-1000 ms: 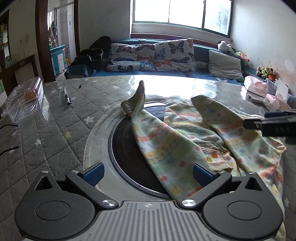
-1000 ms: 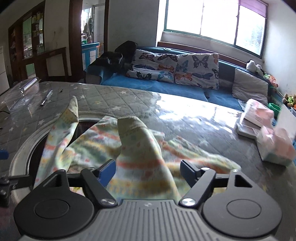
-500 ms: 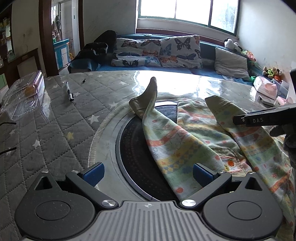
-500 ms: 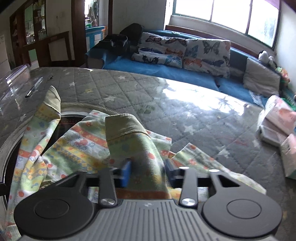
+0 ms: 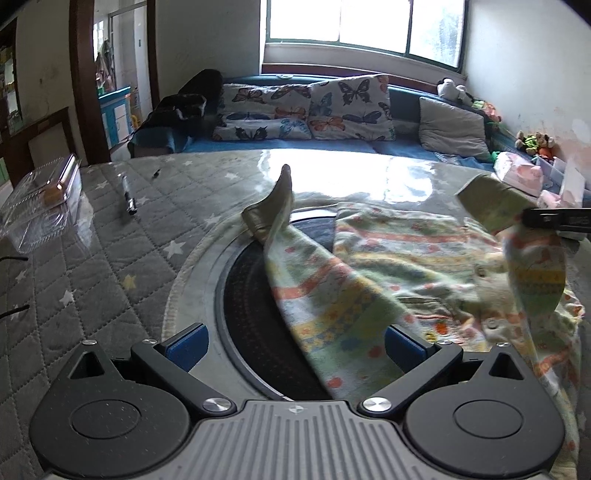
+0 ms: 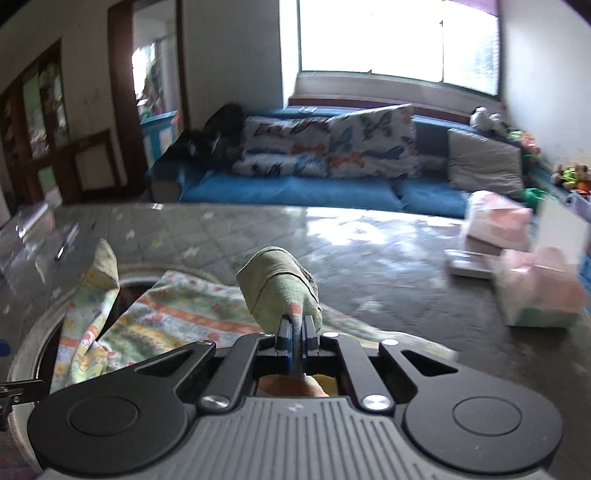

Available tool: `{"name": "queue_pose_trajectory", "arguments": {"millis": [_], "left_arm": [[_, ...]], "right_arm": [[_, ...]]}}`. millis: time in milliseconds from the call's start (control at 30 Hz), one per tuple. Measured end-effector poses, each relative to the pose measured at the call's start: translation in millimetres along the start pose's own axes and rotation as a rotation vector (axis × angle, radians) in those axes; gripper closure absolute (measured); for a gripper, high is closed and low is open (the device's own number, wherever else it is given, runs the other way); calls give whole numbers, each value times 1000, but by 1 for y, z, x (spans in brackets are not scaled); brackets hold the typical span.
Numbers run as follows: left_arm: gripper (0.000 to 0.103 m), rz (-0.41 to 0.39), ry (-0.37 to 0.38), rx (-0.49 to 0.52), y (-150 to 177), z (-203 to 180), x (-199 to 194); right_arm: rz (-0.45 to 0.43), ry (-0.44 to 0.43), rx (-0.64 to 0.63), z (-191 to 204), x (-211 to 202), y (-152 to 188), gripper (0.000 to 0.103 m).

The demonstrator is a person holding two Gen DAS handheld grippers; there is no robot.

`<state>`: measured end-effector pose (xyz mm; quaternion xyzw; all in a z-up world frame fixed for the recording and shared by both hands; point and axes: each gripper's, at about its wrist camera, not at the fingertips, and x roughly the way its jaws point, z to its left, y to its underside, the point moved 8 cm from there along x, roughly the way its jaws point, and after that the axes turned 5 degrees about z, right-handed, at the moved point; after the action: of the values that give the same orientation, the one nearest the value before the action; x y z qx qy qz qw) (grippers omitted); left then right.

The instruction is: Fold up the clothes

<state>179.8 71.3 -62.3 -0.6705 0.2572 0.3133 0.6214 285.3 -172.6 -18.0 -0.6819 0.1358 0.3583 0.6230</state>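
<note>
A grey quilted table cover [image 5: 74, 280] with pale stars spreads under a glossy clear sheet; at its far left stands a clear plastic box [image 5: 40, 199], with a pen [image 5: 127, 194] lying to its right; a round dark hotplate [image 5: 255, 317] in a pale ring sits set into the table near the middle; beyond the table a blue sofa [image 6: 295, 190] runs along the far wall under a bright window [image 5: 362, 26], carrying butterfly cushions [image 5: 306, 107], a grey cushion [image 5: 452, 127] and soft toys at the far right; pink tissue packs [image 6: 498, 221] sit on the table's far right.

The patterned child's trousers [image 5: 369, 280] lie across the hotplate and the cover to its right; their long axis runs near to far, waist end near, legs pointing away toward the sofa; the left leg's olive cuff [image 5: 273, 206] stands tilted up at the far rim of the hotplate; the right leg's cuff [image 6: 277, 284] is lifted off the table.

The left gripper [image 5: 295, 345] hovers low over the near end of the trousers, its blue pads wide apart with cloth below them; the right gripper [image 6: 295, 332] has just closed, its pads pressed together on the right leg just below the cuff.
</note>
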Motion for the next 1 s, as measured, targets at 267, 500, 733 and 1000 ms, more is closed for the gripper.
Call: {"name": "queue_pose_trajectory", "arguments": {"millis": [267,500,733,1000], "left_arm": [[0,-28,64,64,-3,-38,-14],[0,-35,141,150,5,-87,-25],[0,-12,202,233,20,-135,-24],[0,28,265,326,42,-176,-22]], "right_arm": [[-88,67,96,-50,-86,30,99],[-93,157,221,-98,-133,79,99],[-29,238,358,-139,-157,146,97],[-56,355,400,-161,-184,169,91]]}}
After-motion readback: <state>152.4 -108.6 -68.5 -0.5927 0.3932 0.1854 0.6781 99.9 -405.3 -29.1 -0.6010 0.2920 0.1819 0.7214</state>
